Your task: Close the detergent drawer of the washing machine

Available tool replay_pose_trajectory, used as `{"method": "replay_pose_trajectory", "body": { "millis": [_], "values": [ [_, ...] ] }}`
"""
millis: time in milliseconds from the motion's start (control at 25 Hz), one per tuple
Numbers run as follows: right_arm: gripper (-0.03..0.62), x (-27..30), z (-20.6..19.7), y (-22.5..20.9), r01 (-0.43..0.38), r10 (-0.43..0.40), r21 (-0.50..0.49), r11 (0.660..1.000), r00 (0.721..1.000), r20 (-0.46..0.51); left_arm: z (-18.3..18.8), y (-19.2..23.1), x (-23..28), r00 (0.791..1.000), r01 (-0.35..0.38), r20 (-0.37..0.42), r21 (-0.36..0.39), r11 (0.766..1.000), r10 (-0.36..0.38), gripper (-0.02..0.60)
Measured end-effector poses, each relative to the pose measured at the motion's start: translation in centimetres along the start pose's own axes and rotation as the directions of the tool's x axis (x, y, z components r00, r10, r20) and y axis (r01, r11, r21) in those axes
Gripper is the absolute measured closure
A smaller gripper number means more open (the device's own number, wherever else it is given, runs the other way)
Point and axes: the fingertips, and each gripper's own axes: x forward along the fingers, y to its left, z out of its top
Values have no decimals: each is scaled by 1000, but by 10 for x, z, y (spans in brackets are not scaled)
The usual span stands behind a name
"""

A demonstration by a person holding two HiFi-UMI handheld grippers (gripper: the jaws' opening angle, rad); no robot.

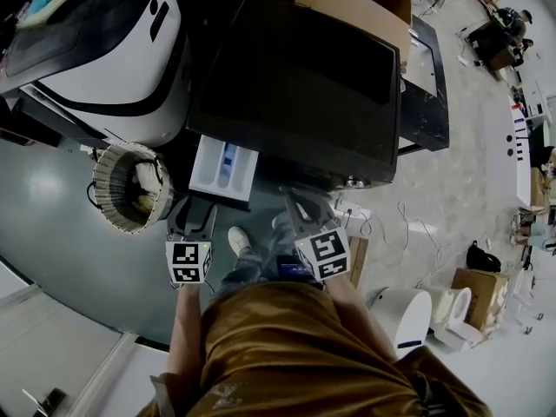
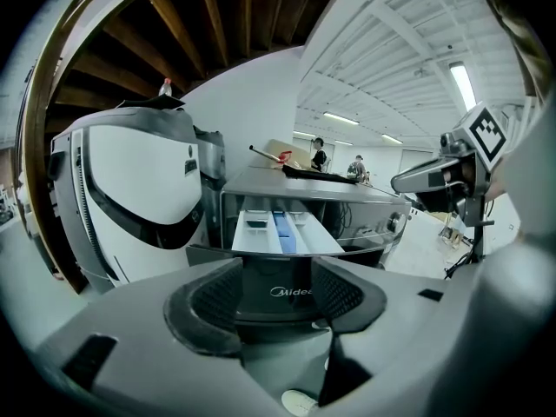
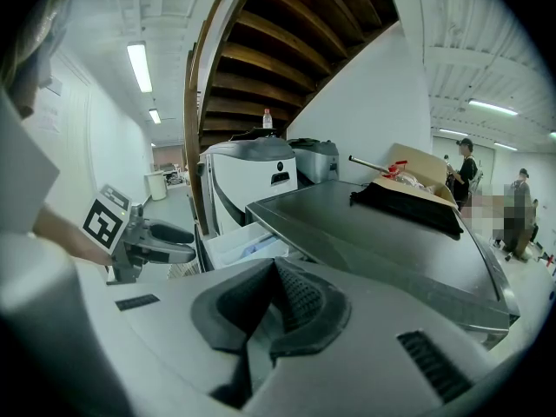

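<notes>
The white detergent drawer [image 1: 224,168] stands pulled out from the front of the dark washing machine [image 1: 304,76]. In the left gripper view the drawer [image 2: 280,229] shows a blue insert and lies straight ahead, above the jaws. My left gripper [image 1: 193,218] hangs just short of the drawer's front, open [image 2: 276,298], with nothing between its pads. My right gripper [image 1: 300,208] is beside it at the machine's front, to the right of the drawer, shut [image 3: 274,307] and empty. From the right gripper view the drawer [image 3: 241,243] lies ahead to the left.
A woven laundry basket [image 1: 130,187] stands on the floor left of the drawer. A white appliance [image 1: 104,42] sits behind it. A cardboard box [image 1: 352,3] rests at the machine's back. The person's shoe [image 1: 238,240] is below the drawer. Cables and boxes lie on the floor at right.
</notes>
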Motion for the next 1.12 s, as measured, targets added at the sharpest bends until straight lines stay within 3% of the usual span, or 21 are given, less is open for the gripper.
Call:
{"method": "replay_pose_trajectory", "body": {
  "millis": [1120],
  "values": [
    [582, 4, 1, -4, 9, -9, 1, 1000, 1000, 3, 0, 2, 4, 1000, 5, -9, -7, 1000, -5, 333]
  ]
}}
